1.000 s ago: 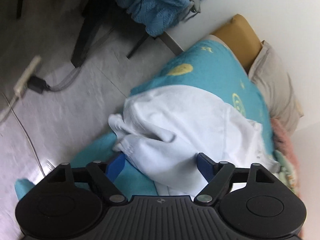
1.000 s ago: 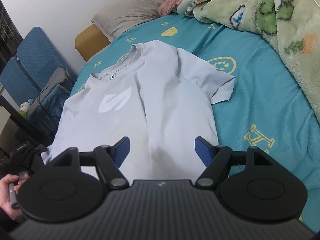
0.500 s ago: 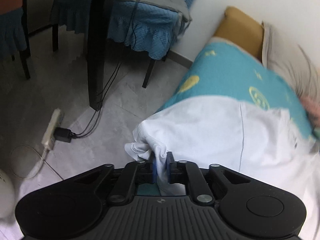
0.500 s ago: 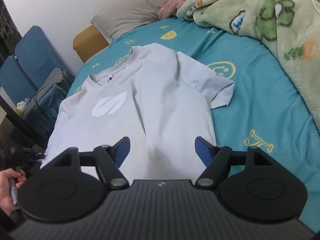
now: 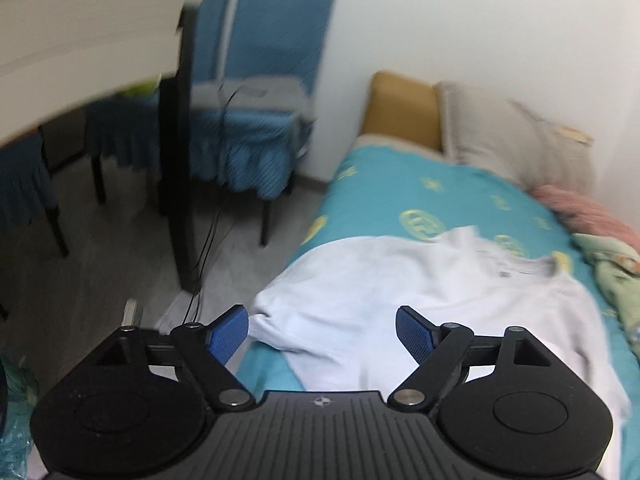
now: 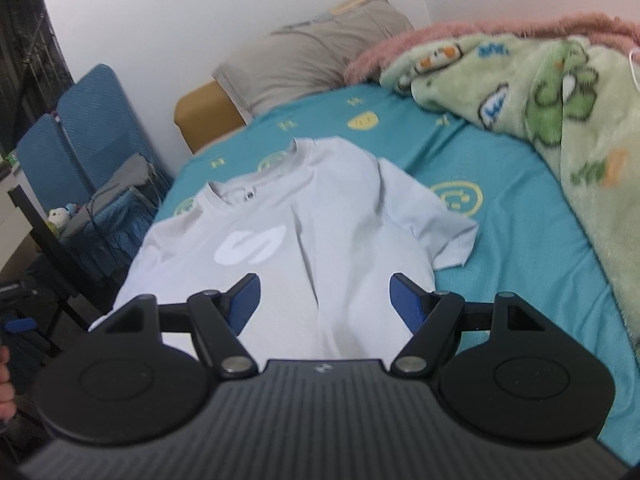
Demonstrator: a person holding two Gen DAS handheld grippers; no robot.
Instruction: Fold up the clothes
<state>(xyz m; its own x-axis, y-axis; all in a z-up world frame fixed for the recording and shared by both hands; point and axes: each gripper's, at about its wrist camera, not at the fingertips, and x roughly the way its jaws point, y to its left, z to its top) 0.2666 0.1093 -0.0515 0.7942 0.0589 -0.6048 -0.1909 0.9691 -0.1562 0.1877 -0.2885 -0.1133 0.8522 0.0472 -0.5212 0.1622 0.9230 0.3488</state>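
Observation:
A pale white T-shirt [image 6: 304, 240] with a white logo lies spread face up on the teal bed sheet [image 6: 520, 216]; its collar points toward the pillows. In the left wrist view the same T-shirt [image 5: 400, 292] hangs over the bed's left edge, its sleeve bunched near the corner. My left gripper [image 5: 322, 330] hovers above that edge, its jaws opening wide, and nothing is pinched between the blue pads. My right gripper [image 6: 325, 300] stands open above the shirt's lower part, holding nothing.
A green cartoon blanket [image 6: 560, 100] and a pink one cover the bed's right side. Grey pillows [image 6: 312, 56] lean at the head. Blue chairs [image 5: 256, 120], a dark table leg [image 5: 176, 160] and cables stand on the floor at left. A person's hand [image 6: 5, 376] shows at the left edge.
The left gripper shut on the shirt's hanging sleeve edge, lifted it, then let it go and rose with its jaws apart. The right gripper rose slightly and stayed open.

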